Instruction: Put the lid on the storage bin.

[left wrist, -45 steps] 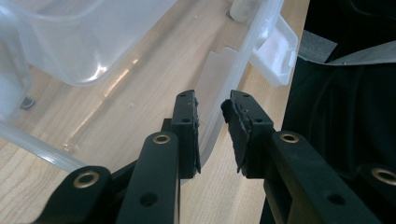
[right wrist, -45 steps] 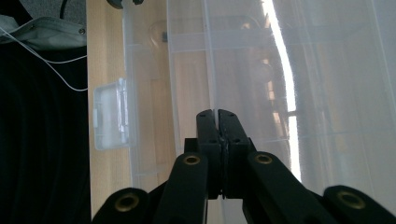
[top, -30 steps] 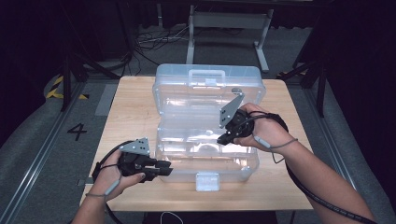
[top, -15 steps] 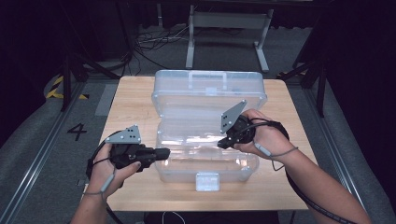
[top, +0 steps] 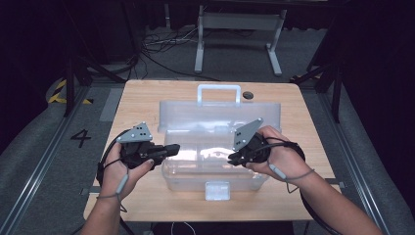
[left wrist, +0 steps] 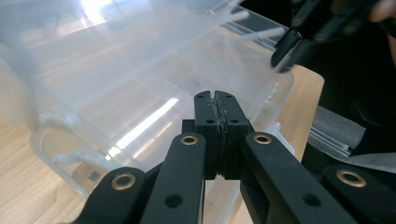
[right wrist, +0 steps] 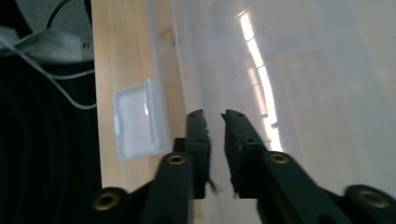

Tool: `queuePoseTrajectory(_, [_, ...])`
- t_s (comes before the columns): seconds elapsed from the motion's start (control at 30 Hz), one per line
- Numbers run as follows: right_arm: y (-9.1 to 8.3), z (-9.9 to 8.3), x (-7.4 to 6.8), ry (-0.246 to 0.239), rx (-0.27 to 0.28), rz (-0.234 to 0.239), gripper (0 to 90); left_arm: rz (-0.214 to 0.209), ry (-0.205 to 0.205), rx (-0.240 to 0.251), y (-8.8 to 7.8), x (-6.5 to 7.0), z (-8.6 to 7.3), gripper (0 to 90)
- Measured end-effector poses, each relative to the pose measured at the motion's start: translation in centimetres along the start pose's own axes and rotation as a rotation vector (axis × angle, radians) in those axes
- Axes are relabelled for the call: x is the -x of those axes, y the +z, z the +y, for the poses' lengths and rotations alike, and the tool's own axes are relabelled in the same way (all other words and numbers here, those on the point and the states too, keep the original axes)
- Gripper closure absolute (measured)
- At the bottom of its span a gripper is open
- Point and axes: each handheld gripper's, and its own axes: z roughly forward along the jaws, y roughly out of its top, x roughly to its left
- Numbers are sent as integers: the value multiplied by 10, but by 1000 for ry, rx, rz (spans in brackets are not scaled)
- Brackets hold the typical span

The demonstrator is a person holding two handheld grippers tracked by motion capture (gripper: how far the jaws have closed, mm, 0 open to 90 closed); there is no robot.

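A clear plastic toolbox (top: 215, 171) stands on the wooden table (top: 147, 98). Its lid (top: 220, 115) with a white handle (top: 219, 93) is raised at the back, and a white latch (top: 217, 190) sits on the front wall. My left gripper (top: 176, 148) is at the box's left rim, jaws pressed together (left wrist: 215, 100) after closing. I cannot tell if a thin plastic edge lies between them. My right gripper (top: 231, 159) hovers over the box's right half. Its jaws (right wrist: 215, 116) have just been opening, with a narrow gap and nothing in it. The latch (right wrist: 140, 119) lies beside them.
A small dark round spot (top: 248, 94) marks the table behind the lid. A metal stand (top: 235, 29) and cables (top: 161, 46) are on the floor beyond the table. A "4" (top: 80, 138) marks the floor at left.
The lid's handle edge has come nearer the front. My left gripper rose at the box's left rim and shut. My right gripper shifted toward the front and parted its jaws slightly.
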Motion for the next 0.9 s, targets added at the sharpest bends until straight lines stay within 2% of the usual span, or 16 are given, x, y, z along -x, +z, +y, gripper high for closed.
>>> queuePoseTrajectory(0.03, [-3, -1, -5, 2, 8, 1, 768, 9, 5, -38, 2, 0, -1, 897])
queuePoseTrajectory(0.1, [-14, -3, -21, -20, 30, -26, 770, 9, 6, -26, 3, 1, -2, 899])
queuePoseTrajectory(0.13, [-17, -4, -27, -21, 38, -20, 771, 13, 4, -18, 4, 1, -2, 899])
queuePoseTrajectory(0.27, [-26, -7, -36, -30, 52, -10, 782, 1, -2, -18, 4, 0, -3, 898])
queuePoseTrajectory(0.4, [-34, -11, -34, -16, 71, -11, 786, -1, -8, -15, 3, 0, -3, 897])
queuePoseTrajectory(0.53, [-48, -18, -29, 28, 132, -11, 817, -4, -7, -16, 3, -1, -4, 898])
queuePoseTrajectory(0.57, [-48, -18, -29, 28, 132, -11, 817, -4, -7, -16, 3, -1, -4, 898])
queuePoseTrajectory(0.6, [-55, -19, -25, 46, 161, -11, 817, -5, -12, -18, 3, 0, -4, 898])
queuePoseTrajectory(0.9, [-70, -23, -13, 105, 237, -15, 805, -8, -10, -36, 4, 1, -7, 896])
